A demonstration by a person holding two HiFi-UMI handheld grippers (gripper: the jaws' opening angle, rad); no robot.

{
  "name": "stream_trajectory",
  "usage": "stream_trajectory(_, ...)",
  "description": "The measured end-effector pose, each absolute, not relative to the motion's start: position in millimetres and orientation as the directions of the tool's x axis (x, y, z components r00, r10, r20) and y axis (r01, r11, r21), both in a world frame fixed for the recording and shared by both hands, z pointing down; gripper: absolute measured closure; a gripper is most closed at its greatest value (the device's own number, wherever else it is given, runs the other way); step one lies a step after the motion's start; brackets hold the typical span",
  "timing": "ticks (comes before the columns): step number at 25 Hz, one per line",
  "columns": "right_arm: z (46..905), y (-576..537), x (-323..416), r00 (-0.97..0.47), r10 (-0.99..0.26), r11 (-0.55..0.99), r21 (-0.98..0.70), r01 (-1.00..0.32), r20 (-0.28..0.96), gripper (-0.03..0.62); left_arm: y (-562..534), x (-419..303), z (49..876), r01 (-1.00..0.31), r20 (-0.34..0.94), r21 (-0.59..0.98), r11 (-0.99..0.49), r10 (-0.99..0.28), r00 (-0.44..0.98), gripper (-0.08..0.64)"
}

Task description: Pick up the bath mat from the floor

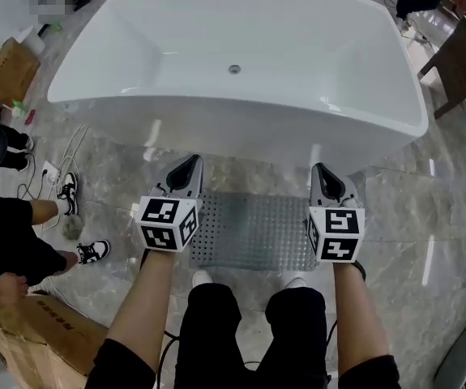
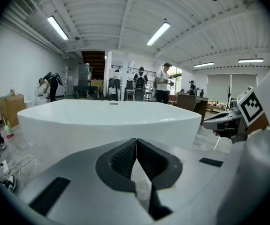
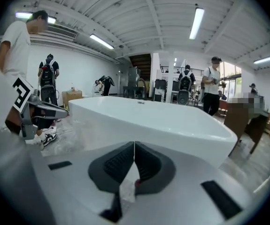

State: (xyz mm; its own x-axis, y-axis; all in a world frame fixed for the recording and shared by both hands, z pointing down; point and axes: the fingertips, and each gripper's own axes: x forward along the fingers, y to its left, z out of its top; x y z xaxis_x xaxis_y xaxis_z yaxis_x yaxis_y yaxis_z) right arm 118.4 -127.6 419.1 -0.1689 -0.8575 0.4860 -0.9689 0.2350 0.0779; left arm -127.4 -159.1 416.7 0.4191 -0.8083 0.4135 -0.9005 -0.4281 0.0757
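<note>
The bath mat [image 1: 253, 232] is a grey, perforated rectangle lying flat on the marble floor in front of the white bathtub [image 1: 241, 55]. My left gripper [image 1: 192, 162] hovers over the mat's far left corner, its jaws shut with nothing between them. Above the far right corner my right gripper [image 1: 319, 168] is likewise shut and empty. In the left gripper view the closed left gripper [image 2: 136, 140] faces the tub wall, and the right gripper [image 2: 228, 121] shows at the side. The right gripper view shows its own closed jaws [image 3: 134, 144]; the mat is hidden in both gripper views.
My white shoes [image 1: 203, 278] stand at the mat's near edge. A person in black shorts [image 1: 10, 233] stands at the left beside a cardboard box [image 1: 42, 331]. Cables [image 1: 62, 164] lie on the floor left of the tub. A wooden table [image 1: 463, 63] stands at the far right.
</note>
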Motion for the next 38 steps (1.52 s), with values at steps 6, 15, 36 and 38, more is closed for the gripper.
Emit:
stream_trajectory(6, 522.1, -117.3, 131.1, -0.154, -0.824, 0.221, 0.060, -0.973, 0.545, 0.571, -153.9, -124.2, 523.2, -0.901, 0.484, 0.094, -0.422, -0.772, 0.412, 0.551)
stream_trajectory(15, 656.7, -106.3, 142.5, -0.145, -0.785, 0.209, 0.038, -0.977, 0.603, 0.571, -147.0, -124.4, 657.2, -0.901, 0.551, 0.101, -0.423, -0.730, 0.404, 0.551)
stream_trajectory(36, 886.0, -78.0, 156.2, -0.173, -0.709, 0.273, 0.040, -0.961, 0.684, 0.571, -104.7, -134.9, 899.1, -0.896, 0.680, 0.092, -0.434, -0.631, 0.375, 0.551)
stream_trajectory(38, 896.8, -74.2, 159.5, -0.170, -0.705, 0.278, 0.048, -0.959, 0.688, 0.571, -98.1, -132.7, 910.4, -0.888, 0.688, 0.092, -0.450, -0.617, 0.383, 0.551)
